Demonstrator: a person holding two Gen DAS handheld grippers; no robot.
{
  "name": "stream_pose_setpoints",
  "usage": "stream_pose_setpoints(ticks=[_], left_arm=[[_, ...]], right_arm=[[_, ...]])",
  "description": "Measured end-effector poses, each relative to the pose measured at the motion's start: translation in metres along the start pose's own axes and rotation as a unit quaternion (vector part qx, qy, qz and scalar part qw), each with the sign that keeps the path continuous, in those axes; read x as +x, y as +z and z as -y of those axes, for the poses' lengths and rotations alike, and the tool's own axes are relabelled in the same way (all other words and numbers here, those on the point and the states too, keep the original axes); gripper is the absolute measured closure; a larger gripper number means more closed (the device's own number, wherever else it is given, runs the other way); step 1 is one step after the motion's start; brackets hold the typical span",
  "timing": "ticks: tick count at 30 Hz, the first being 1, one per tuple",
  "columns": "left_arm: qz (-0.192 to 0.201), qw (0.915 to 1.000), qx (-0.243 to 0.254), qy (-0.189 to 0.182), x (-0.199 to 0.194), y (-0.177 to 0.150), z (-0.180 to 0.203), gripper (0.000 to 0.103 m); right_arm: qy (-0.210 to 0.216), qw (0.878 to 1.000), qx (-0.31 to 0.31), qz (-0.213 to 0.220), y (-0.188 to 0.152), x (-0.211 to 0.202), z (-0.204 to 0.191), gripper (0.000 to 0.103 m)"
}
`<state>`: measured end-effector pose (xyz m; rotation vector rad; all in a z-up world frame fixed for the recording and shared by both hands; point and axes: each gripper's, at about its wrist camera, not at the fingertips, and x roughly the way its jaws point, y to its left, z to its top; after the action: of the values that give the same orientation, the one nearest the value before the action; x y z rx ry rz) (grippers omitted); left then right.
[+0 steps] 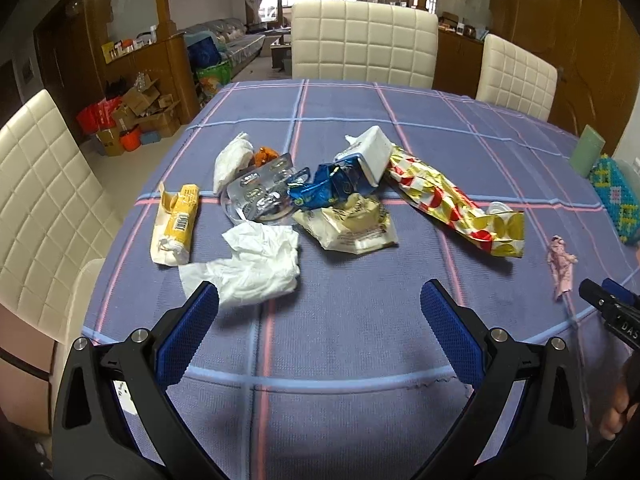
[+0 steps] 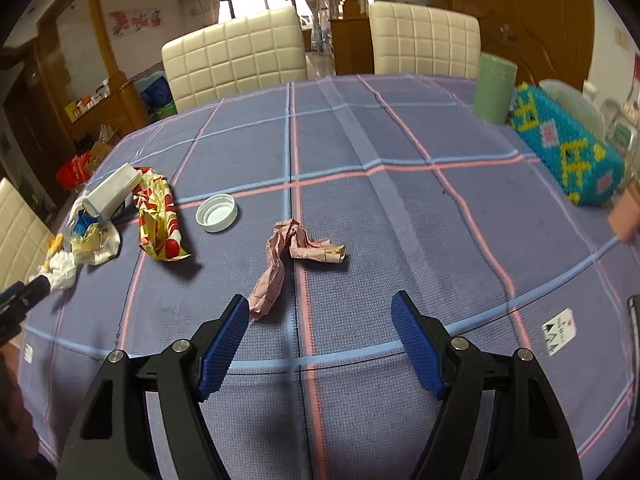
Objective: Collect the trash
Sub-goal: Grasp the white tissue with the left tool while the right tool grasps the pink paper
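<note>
Table: the checked cloth (image 1: pixel 344 344) covers it; cream chairs (image 1: pixel 364 40) stand round the far edge.
Trash heap: it lies mid-table ahead of my left gripper, pieces touching or overlapping.
Foil wrapper: the long red-and-gold wrapper (image 1: pixel 452 204) runs along the heap's right side, one end under the white box (image 1: pixel 374 154).
Tissue: a crumpled tissue (image 1: pixel 256 264) lies nearest my left jaws, its edge just beside my left finger.
Yellow packet: the packet (image 1: pixel 176 224) lies at the heap's left, apart from the tissue.
Blister pack: the silver pack (image 1: pixel 260 192) sits in the middle, against a blue wrapper (image 1: pixel 328 188).
Pink paper: the twisted strip (image 2: pixel 288 256) lies alone just ahead of my right jaws, its near end just beside my left finger.
Cap: a white cap (image 2: pixel 217 213) lies open side up between strip and foil wrapper.
Left gripper: my left gripper (image 1: pixel 320 296) is spread wide over bare cloth, holding nothing.
Right gripper: my right gripper (image 2: pixel 320 312) is spread wide too, nothing between the pads.
</note>
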<state>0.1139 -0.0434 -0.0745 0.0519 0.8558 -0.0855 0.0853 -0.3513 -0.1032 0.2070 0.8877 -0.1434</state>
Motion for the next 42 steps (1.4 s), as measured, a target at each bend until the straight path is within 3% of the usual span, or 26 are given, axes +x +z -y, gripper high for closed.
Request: stream_pose_setpoints(ticks=[4, 10, 19, 20, 22, 24, 25, 26, 27, 32, 42], left_arm=[[0.003, 0.9996, -0.008, 0.026, 0.006, 0.002, -0.019, 0.004], [-0.012, 0.9978, -0.051, 0.041, 0.02, 0.001, -0.056, 0.004], [-0.022, 0.9974, -0.027, 0.063, 0.045, 0.001, -0.05, 0.004], [-0.022, 0.9976, -0.023, 0.061, 0.046, 0.001, -0.047, 0.006], [-0.02, 0.998, -0.004, 0.06, 0.047, 0.0, -0.04, 0.027], [-0.037, 0.9984, 0.007, 0.041, 0.052, -0.001, -0.037, 0.071], [-0.047, 0.9984, 0.005, 0.033, 0.055, -0.002, -0.038, 0.071], [-0.045, 0.9985, 0.005, 0.032, 0.054, -0.002, -0.038, 0.077], [-0.04, 0.9988, 0.007, 0.028, 0.051, -0.003, -0.039, 0.084], [-0.015, 0.9995, 0.011, 0.024, 0.031, -0.005, -0.039, 0.086], [0.009, 0.9996, 0.019, 0.019, -0.005, -0.02, -0.041, 0.086]], right_arm=[[0.009, 1.0, -0.005, -0.009, -0.002, 0.01, -0.014, 0.031], [-0.011, 1.0, -0.002, -0.019, 0.001, 0.027, -0.025, 0.031], [-0.036, 0.999, -0.027, -0.011, -0.001, 0.032, -0.036, 0.033], [-0.035, 0.999, -0.023, -0.006, -0.002, 0.03, -0.034, 0.038], [-0.039, 0.999, -0.018, 0.002, -0.002, 0.029, -0.031, 0.054], [-0.04, 0.999, -0.014, 0.004, -0.001, 0.027, -0.027, 0.076], [-0.037, 0.999, -0.013, 0.002, 0.0, 0.027, -0.025, 0.082], [-0.027, 1.0, -0.009, 0.0, 0.001, 0.027, -0.024, 0.096], [-0.014, 1.0, -0.001, -0.002, 0.0, 0.026, -0.021, 0.096], [0.008, 1.0, -0.011, 0.005, -0.005, 0.018, -0.032, 0.097], [0.047, 0.995, -0.09, 0.023, -0.017, -0.011, -0.092, 0.097]])
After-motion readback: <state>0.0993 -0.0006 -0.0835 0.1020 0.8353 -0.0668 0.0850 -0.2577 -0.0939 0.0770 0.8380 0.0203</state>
